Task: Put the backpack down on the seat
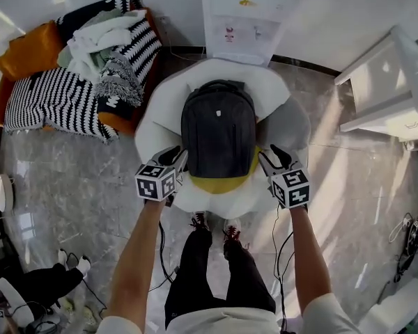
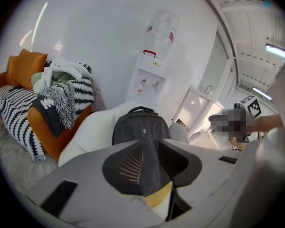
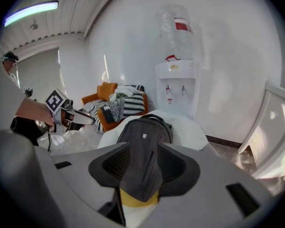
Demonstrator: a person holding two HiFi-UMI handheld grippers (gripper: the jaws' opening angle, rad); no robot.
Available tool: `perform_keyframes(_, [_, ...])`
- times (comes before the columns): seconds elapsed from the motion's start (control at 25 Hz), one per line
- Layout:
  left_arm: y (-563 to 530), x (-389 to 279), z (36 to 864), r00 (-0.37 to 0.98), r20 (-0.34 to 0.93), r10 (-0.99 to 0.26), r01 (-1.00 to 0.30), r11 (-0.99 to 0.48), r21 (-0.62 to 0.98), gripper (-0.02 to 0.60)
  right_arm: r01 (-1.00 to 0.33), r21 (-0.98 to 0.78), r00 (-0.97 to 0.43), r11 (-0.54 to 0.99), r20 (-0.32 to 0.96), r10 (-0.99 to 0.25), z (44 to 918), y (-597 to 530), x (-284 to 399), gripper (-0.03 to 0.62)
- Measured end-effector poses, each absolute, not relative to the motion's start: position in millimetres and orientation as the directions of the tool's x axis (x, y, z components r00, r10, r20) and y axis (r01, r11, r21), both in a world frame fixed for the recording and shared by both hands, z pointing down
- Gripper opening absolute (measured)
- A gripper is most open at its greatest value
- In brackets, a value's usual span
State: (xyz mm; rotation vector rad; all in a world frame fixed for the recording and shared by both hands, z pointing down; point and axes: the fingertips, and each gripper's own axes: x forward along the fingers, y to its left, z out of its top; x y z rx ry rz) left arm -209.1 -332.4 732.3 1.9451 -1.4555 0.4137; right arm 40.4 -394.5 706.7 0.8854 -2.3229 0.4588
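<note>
Dark grey backpack (image 1: 218, 134), plain woven cloth, rounded at the top, front face up. Lying flat on the white seat (image 1: 160, 110), centred, lengthwise from near edge to back. Carry handle (image 1: 219, 84) at the far end, toward the seat's back. Bottom end at the near edge, resting over a yellow cushion (image 1: 219, 181) that peeks out beneath. Small pale tab (image 3: 144, 135) high on the front. One slanted zip (image 3: 147, 165) lower down, closed.

Seat as holder: backpack and yellow cushion in the hollow, grey cushion (image 1: 292, 124) just beside the backpack on the right.

Left hand-held gripper (image 1: 175, 160) just beside the backpack's near left corner. Jaws partly spread, nothing pinched between the pads. Backpack visible through the gap in the left gripper view, beyond the tips. Right hand-held gripper (image 1: 270, 160) just beside the near right corner, jaws spread somewhat wider, likewise holding nothing. Cannot tell from the head view whether either tip brushes the cloth.

Behind the seat: white water dispenser (image 1: 240, 19) against the wall, clear bottle (image 3: 178, 30) upended on top, contents not readable. To the left: orange sofa (image 1: 24, 54) heaped with black-and-white striped throws (image 1: 52, 99) and a pale cloth bundle (image 1: 97, 37). To the right: white cabinet (image 1: 386, 89). Underfoot: glossy marbled floor (image 1: 76, 186).
</note>
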Motion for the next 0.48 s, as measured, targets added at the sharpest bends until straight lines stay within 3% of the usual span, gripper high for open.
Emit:
perform_keyframes(0.2, [-324.8, -208.7, 708.9, 0.292, 0.627, -0.722, -0.951, -0.148, 0.273, 0.06, -0.687, -0.088, -0.598, 0.722, 0.632, -0.493, 675.7, -391.8, 38.5, 0.082])
perform_keyframes(0.48, [-321.9, -195.5, 658.1, 0.298, 0.532, -0.793, -0.946, -0.172, 0.274, 0.006, -0.678, -0.063, -0.596, 0.733, 0.63, -0.497, 640.6, -389.0, 32.5, 0.005])
